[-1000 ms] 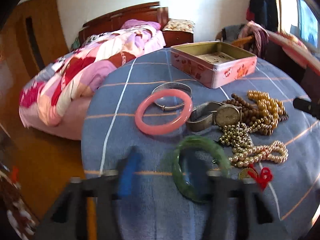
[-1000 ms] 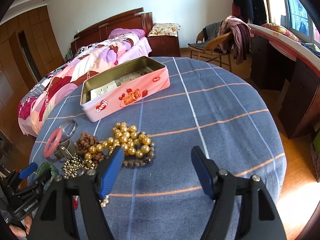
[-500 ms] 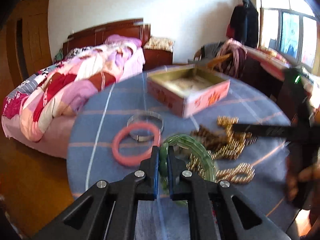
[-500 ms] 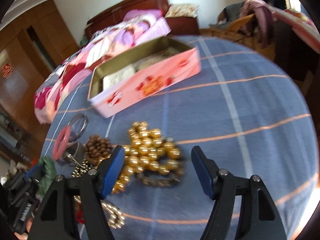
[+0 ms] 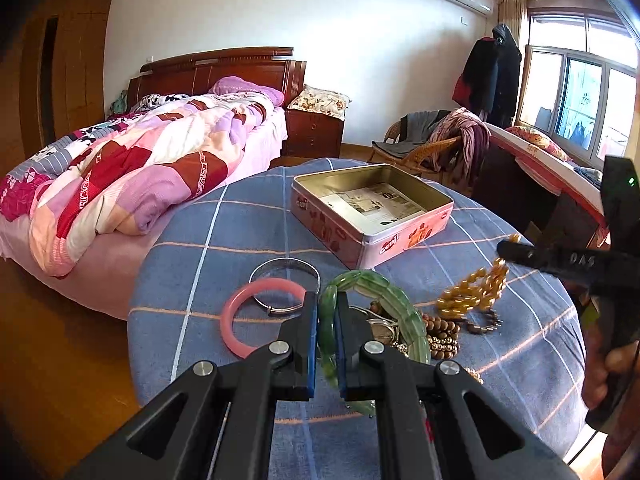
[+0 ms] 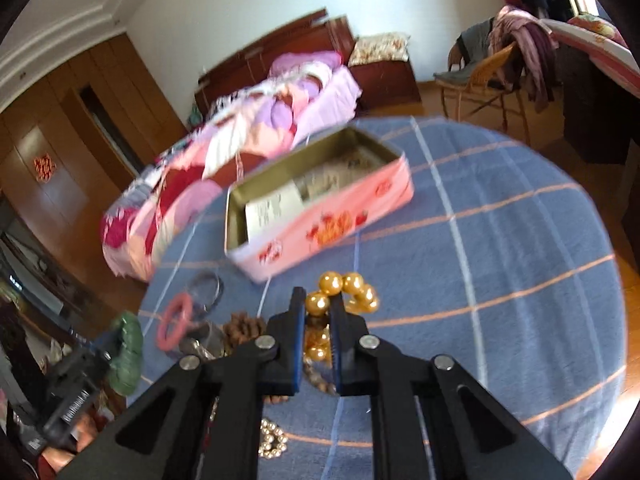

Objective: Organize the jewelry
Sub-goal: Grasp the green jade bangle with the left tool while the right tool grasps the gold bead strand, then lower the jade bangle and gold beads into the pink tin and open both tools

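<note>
In the left wrist view my left gripper (image 5: 328, 300) is shut on the rim of a green jade bangle (image 5: 384, 292), which tilts up off the blue checked tablecloth (image 5: 224, 240). My right gripper (image 6: 318, 300) has its jaws closing on a gold bead necklace (image 6: 352, 284), with beads pinched between the pads and the strand rising off the cloth. The left wrist view shows that strand (image 5: 472, 292) hanging from the right gripper's tip (image 5: 508, 250). An open pink tin (image 5: 400, 240) with paper inside stands beyond both grippers.
A pink bangle (image 5: 240, 320) and a silver bangle (image 5: 284, 266) lie left of the green one. Brown wooden beads (image 5: 440, 326), a watch and small gold bead strands lie in a heap between the grippers. A bed stands left of the round table, a chair behind it.
My left gripper closed on the green bangle and lifted it. My right gripper moved in over the gold necklace, closed on it, and the strand is rising.
</note>
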`<state>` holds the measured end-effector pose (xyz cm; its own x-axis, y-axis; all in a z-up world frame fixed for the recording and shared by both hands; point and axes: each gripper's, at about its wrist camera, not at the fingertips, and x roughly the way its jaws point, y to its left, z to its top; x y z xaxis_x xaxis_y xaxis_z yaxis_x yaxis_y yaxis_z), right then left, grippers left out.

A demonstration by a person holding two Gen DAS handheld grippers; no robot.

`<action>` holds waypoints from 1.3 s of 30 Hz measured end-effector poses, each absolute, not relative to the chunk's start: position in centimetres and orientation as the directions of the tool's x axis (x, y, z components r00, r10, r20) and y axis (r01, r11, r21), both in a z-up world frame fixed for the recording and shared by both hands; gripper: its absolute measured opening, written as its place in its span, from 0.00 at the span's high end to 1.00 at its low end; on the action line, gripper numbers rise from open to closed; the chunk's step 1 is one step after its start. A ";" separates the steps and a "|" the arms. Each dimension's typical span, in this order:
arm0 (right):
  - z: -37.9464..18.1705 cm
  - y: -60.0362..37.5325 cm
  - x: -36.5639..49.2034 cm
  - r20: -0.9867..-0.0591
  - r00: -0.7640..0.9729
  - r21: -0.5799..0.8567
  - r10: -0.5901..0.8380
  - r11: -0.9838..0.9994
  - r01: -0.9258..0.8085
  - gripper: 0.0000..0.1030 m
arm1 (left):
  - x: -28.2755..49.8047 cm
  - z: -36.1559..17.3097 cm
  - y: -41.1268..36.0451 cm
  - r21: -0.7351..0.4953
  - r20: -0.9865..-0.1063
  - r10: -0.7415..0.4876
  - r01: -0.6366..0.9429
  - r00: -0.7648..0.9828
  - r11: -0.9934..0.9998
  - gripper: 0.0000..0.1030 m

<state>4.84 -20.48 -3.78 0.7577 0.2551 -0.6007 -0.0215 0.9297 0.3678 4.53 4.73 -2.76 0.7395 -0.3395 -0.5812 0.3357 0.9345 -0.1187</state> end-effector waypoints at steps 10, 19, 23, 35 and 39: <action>1.3 -21.7 5.9 -0.505 0.822 0.382 0.264 0.922 -0.062 0.86 | 6.1 -0.6 3.7 -0.122 -0.534 -0.361 0.353 0.765 0.928 0.94; 4.8 -21.9 10.2 -0.400 0.870 0.406 0.290 0.906 -0.115 0.86 | 10.5 1.1 1.0 -0.161 -0.496 -0.398 0.369 0.772 0.915 0.94; 3.7 -21.4 12.8 -0.387 0.875 0.437 0.291 0.894 -0.104 0.86 | 13.3 0.6 -1.0 -0.167 -0.498 -0.406 0.375 0.766 0.912 0.94; -3.7 -21.0 19.5 -0.515 0.810 0.461 0.281 0.887 -0.014 0.82 | 20.7 -4.4 -4.9 -0.125 -0.599 -0.329 0.321 0.730 0.939 0.94; -4.2 -22.0 19.1 -0.508 0.815 0.493 0.279 0.870 0.009 0.42 | 21.6 -5.5 -5.1 -0.123 -0.651 -0.302 0.296 0.697 0.947 0.84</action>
